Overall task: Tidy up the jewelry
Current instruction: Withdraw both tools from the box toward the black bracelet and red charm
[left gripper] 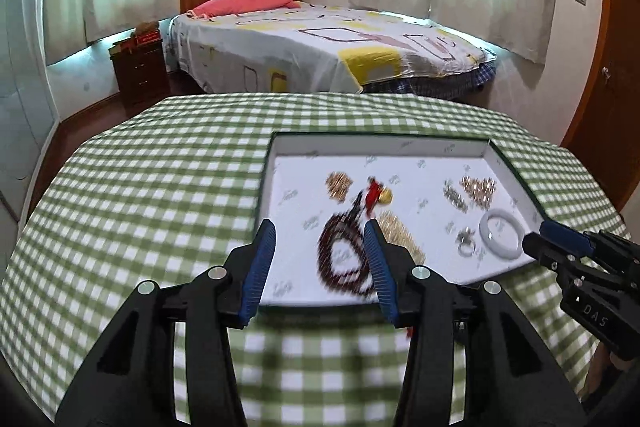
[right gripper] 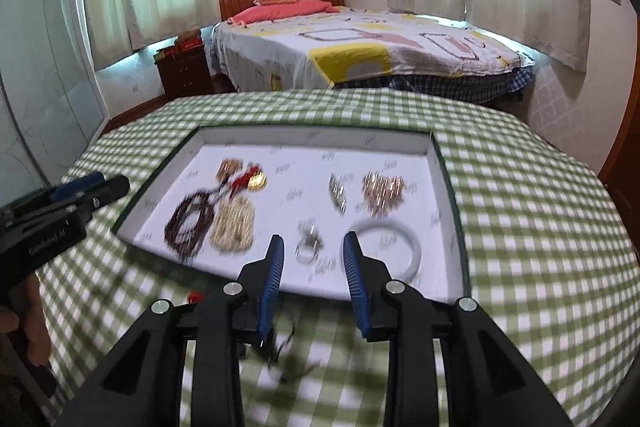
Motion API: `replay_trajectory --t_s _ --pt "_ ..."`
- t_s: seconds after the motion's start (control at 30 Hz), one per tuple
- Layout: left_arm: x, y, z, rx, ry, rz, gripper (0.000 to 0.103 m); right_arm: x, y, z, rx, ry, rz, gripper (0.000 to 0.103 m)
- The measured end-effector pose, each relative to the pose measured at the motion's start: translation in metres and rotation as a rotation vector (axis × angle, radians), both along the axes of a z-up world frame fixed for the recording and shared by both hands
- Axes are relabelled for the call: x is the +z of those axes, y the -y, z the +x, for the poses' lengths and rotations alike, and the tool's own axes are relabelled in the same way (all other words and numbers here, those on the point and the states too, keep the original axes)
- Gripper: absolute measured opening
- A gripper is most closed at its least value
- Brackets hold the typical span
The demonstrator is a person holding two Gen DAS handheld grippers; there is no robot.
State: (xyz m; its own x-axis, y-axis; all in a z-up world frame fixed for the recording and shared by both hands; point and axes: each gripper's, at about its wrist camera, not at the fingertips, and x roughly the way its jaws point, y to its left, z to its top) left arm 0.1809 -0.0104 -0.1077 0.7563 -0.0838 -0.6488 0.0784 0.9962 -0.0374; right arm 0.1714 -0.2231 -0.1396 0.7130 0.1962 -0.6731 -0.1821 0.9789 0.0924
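A green-and-white checked tablecloth [right gripper: 520, 211] covers the table, with a bed [right gripper: 360, 43] and a wooden nightstand [right gripper: 184, 71] beyond its far edge. Wide bands of bare cloth lie to the left of, to the right of and in front of a shallow white tray [right gripper: 312, 141], which sits on the cloth with its long axis running left to right.

Inside the tray, motion blur softens every piece. At left lies a dark beaded bracelet [right gripper: 188, 223], coiled in loops, its long axis running from the near rim up toward a red tassel and gold charm [right gripper: 252, 179]. A pale gold chain heap [right gripper: 234, 229] sits just beside it, with a smaller gold cluster [right gripper: 228, 167] behind. At right, a white bangle [right gripper: 394, 247] lies flat near the near rim, behind it a rose-gold cluster [right gripper: 384, 191] and a silver piece [right gripper: 338, 197]. A small silver ring [right gripper: 308, 247] rests between the gold heap and the bangle.

The left gripper [left gripper: 320, 231] hangs above the tray's near-left corner, fingers moderately apart and empty, the beads seen between them below. The right gripper [right gripper: 314, 245] hangs above the near rim, fingers narrowly apart, empty, framing the ring beneath. The tray's centre is bare.
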Motion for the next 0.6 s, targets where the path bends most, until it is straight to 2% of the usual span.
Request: replay_trajectory --t_s 0.2,0.6 --pt "-0.017 -0.012 -0.021 0.025 -0.041 0.016 0.045 -0.028 -0.011 -0.014 0.038 -0.069 -0.005 0.031" --pt "-0.034 -0.021 -0.031 0.044 -0.08 0.016 0.045 -0.045 -0.027 -0.011 0.092 -0.113 -0.024 0.024"
